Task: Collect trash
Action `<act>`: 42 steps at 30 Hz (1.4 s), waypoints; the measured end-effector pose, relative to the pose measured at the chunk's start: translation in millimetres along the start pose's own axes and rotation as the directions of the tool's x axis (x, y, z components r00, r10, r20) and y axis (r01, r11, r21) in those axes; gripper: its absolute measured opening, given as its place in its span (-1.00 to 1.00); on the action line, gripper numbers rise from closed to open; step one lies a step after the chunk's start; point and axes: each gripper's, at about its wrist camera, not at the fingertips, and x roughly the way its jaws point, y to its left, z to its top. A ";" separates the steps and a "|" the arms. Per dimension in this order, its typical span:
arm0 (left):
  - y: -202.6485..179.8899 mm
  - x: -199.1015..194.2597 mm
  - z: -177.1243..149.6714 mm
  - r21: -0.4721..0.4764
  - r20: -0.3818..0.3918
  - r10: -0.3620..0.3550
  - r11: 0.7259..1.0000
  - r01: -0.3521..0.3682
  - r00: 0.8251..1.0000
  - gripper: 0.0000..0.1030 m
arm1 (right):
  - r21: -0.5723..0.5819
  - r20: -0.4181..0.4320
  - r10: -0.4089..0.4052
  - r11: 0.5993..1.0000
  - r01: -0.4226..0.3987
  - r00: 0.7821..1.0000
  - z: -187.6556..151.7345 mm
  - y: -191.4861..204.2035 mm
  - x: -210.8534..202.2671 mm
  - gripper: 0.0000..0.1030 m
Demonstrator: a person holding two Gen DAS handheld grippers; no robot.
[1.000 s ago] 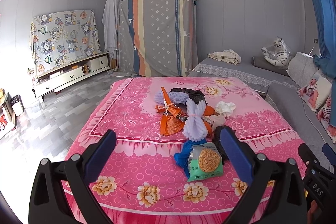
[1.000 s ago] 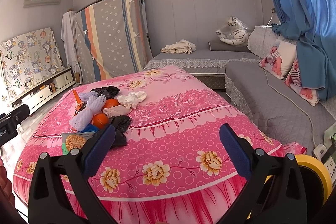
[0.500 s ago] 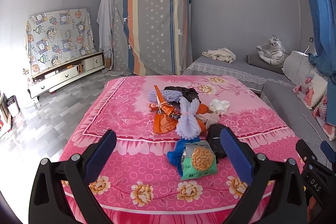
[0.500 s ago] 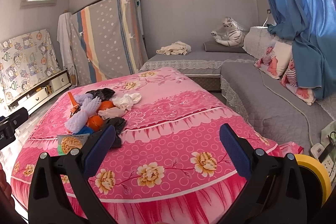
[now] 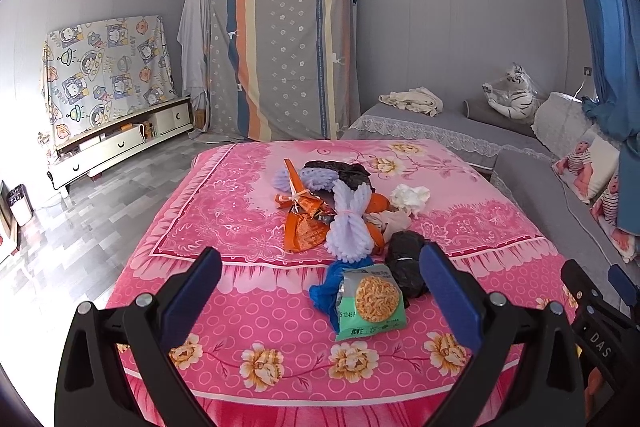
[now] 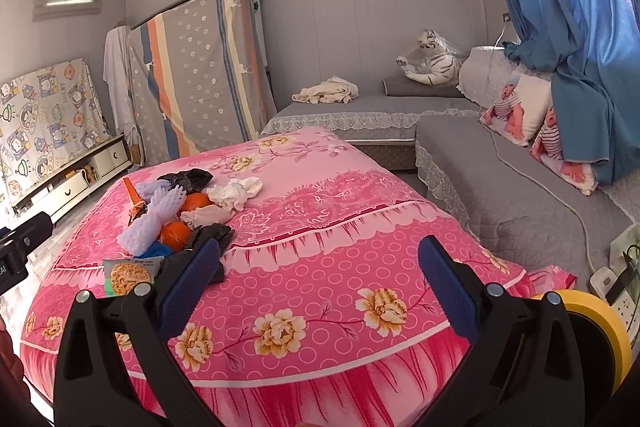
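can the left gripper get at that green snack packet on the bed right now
Probably yes. The left gripper is open, and the green snack packet lies at the pile's near edge with nothing on top.

A pink floral bedspread [image 5: 224, 211] is shown; an orange wrapper [image 5: 306, 233], lilac foam netting [image 5: 348, 227] and a green snack packet [image 5: 370, 303] are seen.
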 end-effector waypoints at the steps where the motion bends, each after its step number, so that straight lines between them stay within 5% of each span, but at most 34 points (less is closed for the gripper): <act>1: 0.0 0.0 -0.1 0.000 0.001 0.000 1.000 0.000 1.000 0.87 | 0.000 0.000 0.001 1.000 -0.001 1.000 0.0 -0.1 0.1 0.84; 18: 7.5 14.0 -3.2 -0.004 -0.044 0.038 0.999 -0.038 0.998 0.87 | 0.008 -0.001 -0.014 1.000 0.014 1.000 -1.2 -2.5 3.0 0.84; 26: 31.8 39.9 -10.4 -0.081 -0.125 -0.071 0.995 0.061 0.990 0.87 | 0.011 -0.001 0.011 1.000 -0.011 1.000 -1.8 -0.4 11.1 0.85; 29: 34.7 45.0 -13.2 -0.022 -0.097 -0.047 0.999 0.045 0.994 0.87 | 0.019 -0.030 0.078 0.997 -0.077 0.997 -1.3 0.3 20.5 0.85; 34: 37.0 63.9 -19.0 0.047 -0.168 -0.077 0.995 0.086 0.983 0.87 | 0.071 -0.126 0.196 0.979 -0.189 0.972 -2.8 2.9 44.1 0.85; 42: 18.3 70.0 -31.0 0.220 -0.104 -0.157 0.959 0.176 0.982 0.87 | 0.090 -0.189 0.216 0.975 -0.202 0.958 5.2 7.5 70.1 0.85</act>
